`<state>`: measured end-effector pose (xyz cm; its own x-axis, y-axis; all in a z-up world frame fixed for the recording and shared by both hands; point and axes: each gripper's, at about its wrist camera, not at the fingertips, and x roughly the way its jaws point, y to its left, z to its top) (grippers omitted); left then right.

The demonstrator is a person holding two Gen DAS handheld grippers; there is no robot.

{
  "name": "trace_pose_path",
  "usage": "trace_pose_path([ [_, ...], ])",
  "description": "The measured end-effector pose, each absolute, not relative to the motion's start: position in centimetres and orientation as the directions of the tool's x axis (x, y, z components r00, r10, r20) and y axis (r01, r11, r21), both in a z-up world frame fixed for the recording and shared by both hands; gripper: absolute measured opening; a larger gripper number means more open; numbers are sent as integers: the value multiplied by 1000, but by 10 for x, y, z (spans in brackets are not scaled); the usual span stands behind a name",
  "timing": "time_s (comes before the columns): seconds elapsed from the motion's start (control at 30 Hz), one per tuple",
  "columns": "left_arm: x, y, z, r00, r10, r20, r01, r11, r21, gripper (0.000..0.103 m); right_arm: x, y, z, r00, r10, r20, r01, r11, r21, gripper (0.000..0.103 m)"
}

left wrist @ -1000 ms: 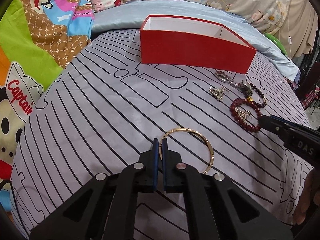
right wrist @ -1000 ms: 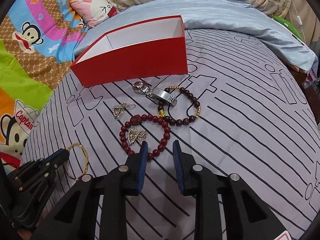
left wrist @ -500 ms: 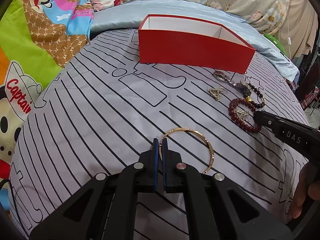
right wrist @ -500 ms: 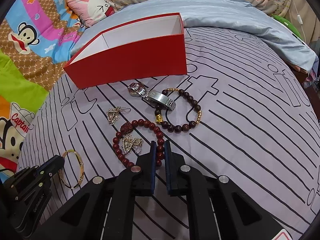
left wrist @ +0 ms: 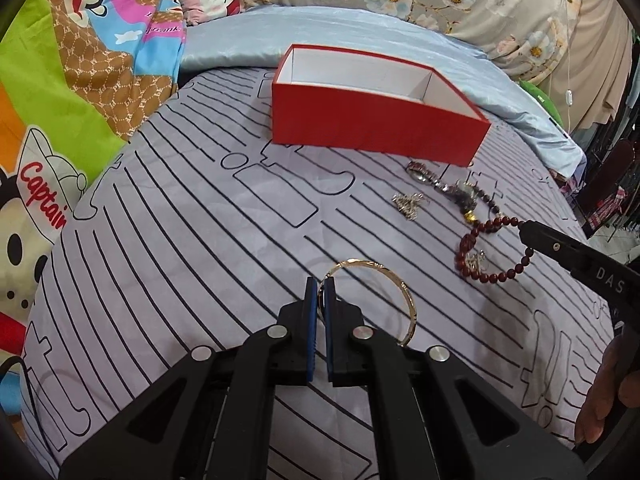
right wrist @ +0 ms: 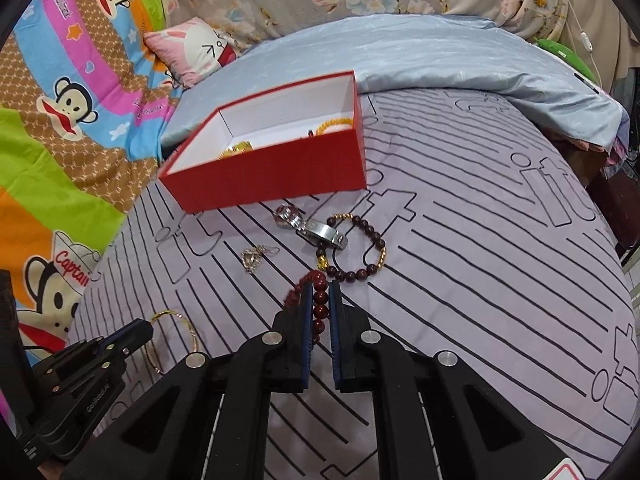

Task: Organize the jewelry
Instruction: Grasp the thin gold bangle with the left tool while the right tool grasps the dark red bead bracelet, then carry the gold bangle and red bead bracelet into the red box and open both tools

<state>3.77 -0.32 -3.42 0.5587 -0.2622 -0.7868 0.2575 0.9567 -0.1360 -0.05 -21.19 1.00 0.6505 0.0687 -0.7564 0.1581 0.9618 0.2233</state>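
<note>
Two black plastic grippers, left gripper (left wrist: 319, 286) and right gripper (right wrist: 321, 290), each with angular triangular cut-outs, round silver screw heads at the joints and thin blue pads lining the inner finger faces. White lettering "DAS" printed along one black finger.

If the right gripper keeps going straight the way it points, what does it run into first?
Probably the dark bead bracelet lying on the bedspread just ahead of the right gripper; the red box sits farther back. Depth is unclear.

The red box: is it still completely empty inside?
No. In the right wrist view, gold-coloured jewelry already lies on the white floor of the red box.
</note>
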Motion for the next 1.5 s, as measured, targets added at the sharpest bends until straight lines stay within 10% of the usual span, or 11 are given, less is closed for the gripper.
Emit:
trace_pose_path([
  [1.5,117,-43,89,659,-355,-663,337,928,-162,3,72,-200,114,790,98,-605,28,980,195,7],
])
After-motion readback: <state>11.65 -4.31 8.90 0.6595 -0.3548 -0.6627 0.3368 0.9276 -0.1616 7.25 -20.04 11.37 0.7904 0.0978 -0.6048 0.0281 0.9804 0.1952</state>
